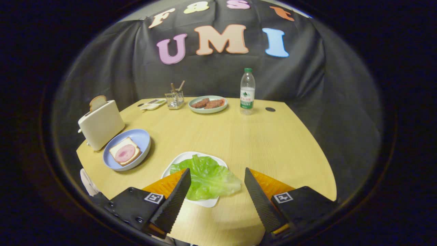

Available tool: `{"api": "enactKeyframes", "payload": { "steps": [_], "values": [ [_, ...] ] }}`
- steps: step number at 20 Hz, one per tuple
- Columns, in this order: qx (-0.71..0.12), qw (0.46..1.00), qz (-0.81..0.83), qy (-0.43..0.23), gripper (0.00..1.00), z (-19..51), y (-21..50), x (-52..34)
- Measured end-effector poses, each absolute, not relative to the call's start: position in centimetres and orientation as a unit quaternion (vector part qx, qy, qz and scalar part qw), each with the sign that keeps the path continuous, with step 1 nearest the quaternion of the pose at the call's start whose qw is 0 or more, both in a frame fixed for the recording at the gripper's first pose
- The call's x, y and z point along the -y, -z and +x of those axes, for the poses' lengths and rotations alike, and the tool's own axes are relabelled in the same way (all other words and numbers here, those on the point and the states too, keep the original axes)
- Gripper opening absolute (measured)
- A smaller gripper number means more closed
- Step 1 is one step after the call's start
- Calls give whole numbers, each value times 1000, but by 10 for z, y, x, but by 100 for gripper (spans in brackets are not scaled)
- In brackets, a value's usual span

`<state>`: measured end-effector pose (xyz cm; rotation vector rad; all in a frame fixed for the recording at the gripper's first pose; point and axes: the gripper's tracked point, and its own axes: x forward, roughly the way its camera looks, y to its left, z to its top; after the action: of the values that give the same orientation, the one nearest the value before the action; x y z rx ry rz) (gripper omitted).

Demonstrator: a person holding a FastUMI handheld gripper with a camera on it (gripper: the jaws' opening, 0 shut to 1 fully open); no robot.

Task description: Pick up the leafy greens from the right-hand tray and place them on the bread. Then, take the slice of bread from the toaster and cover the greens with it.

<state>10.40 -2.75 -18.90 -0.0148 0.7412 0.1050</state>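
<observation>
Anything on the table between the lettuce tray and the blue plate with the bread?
No. In the gripper view only bare tabletop separates the white tray from the blue plate. The open hand-held gripper straddles the lettuce.

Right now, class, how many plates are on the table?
3: a blue plate beside the toaster, a green plate near the bottle, and a white plate just ahead of the open gripper.

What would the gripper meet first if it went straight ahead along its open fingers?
Probably the lettuce leaf on the white tray: it lies just ahead of the open gripper, between the fingertips. Height above the leaf is unclear, so it might pass over onto bare table.
</observation>
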Motion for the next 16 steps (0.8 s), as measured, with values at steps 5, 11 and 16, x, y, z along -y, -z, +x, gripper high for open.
{"api": "enactKeyframes", "payload": {
  "steps": [5,11,16],
  "values": [
    [-425,900,98,-26,96,106,220,38],
    [-449,870,202,-1,92,110,243,46],
    [-464,866,187,5,78,108,254,46]
  ]
}}
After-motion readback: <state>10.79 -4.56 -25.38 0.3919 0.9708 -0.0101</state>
